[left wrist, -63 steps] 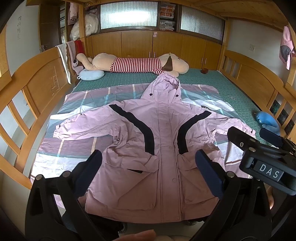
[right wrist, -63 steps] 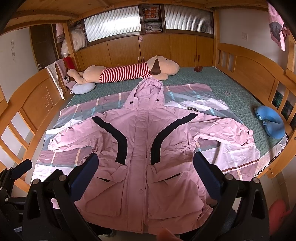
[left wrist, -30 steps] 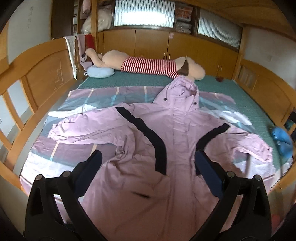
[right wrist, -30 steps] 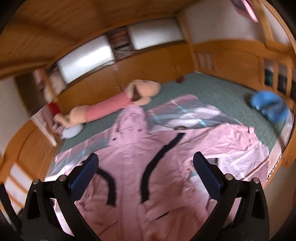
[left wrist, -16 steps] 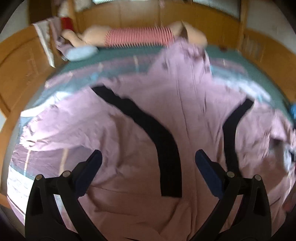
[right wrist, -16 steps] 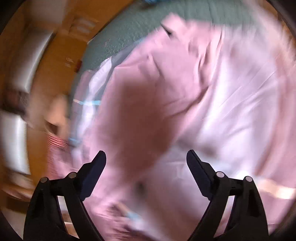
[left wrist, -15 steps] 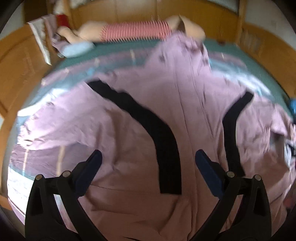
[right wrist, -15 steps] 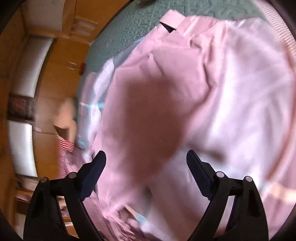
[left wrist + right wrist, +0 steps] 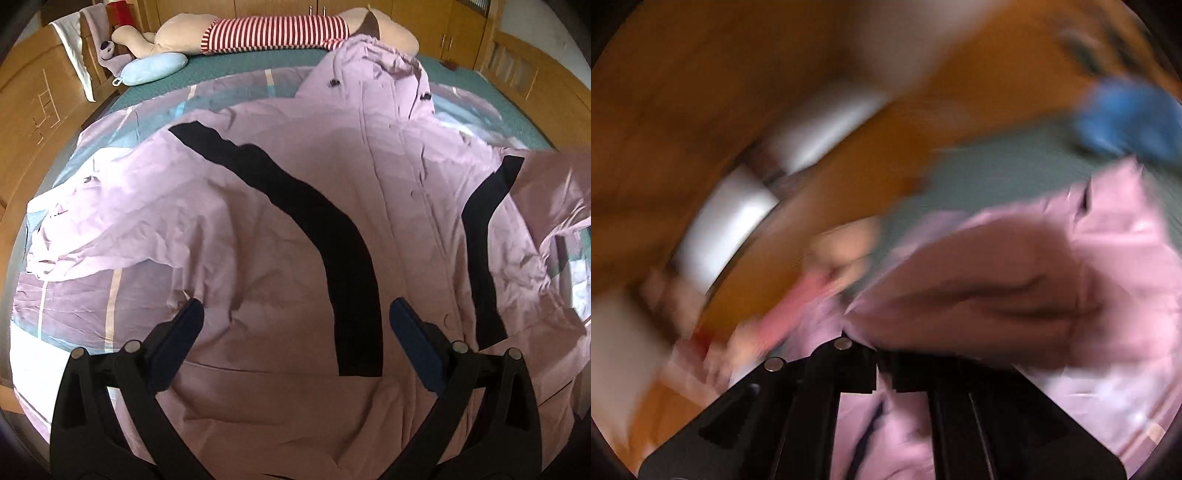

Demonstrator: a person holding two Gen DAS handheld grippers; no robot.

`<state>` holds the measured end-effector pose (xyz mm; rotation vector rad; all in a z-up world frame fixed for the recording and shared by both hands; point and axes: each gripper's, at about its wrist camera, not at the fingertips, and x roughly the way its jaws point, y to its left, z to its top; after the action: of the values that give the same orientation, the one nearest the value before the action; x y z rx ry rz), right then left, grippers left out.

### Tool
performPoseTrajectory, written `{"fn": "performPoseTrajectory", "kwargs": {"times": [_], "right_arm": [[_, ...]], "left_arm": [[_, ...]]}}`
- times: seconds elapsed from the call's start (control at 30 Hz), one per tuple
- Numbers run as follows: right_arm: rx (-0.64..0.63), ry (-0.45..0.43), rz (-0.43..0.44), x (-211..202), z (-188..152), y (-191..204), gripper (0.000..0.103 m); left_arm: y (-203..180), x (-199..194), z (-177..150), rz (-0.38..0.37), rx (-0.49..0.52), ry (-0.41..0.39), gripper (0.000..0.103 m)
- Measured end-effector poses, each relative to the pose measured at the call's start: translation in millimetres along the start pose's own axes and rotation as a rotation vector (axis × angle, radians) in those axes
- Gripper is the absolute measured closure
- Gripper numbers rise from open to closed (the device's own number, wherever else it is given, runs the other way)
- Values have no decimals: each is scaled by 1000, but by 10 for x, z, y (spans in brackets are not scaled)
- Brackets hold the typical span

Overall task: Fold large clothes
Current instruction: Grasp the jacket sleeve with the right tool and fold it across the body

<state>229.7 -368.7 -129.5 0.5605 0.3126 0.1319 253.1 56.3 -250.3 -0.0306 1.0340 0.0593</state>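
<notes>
Right claw (image 9: 882, 363) clamped on lifted jacket (image 9: 997, 295)

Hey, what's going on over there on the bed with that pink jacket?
A person with a gripper in each hand is starting to fold a large pink jacket spread front-up on the bed. The right gripper is shut on the jacket's fabric, a sleeve by the look of it, and has it raised. The left gripper hangs open over the jacket's lower front, holding nothing.

Pink jacket (image 9: 295, 229) with black stripes, red-and-white striped plush toy (image 9: 273, 35), teal mattress (image 9: 236, 66), pale blue cushion (image 9: 153, 72)
</notes>
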Motion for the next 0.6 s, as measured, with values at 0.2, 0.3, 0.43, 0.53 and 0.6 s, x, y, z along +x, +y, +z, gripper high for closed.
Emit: {"fn": "performPoseTrajectory", "kwargs": {"times": [0.2, 0.3, 0.43, 0.53, 0.6], "right_arm": [[-362, 443, 191, 831, -1150, 1329, 34], [-415, 517, 199, 978, -1498, 1459, 19], [-274, 563, 176, 1067, -1493, 1229, 13], [-112, 657, 157, 1195, -1588, 905, 13], [-21, 736, 163, 1230, -1727, 755, 13]], "left_arm": [[254, -56, 87, 12, -51, -15, 2], [437, -9, 152, -11, -99, -4, 2], [606, 164, 248, -117, -165, 40, 2], [600, 366, 351, -220, -174, 90, 2], [591, 511, 452, -299, -181, 124, 2]]}}
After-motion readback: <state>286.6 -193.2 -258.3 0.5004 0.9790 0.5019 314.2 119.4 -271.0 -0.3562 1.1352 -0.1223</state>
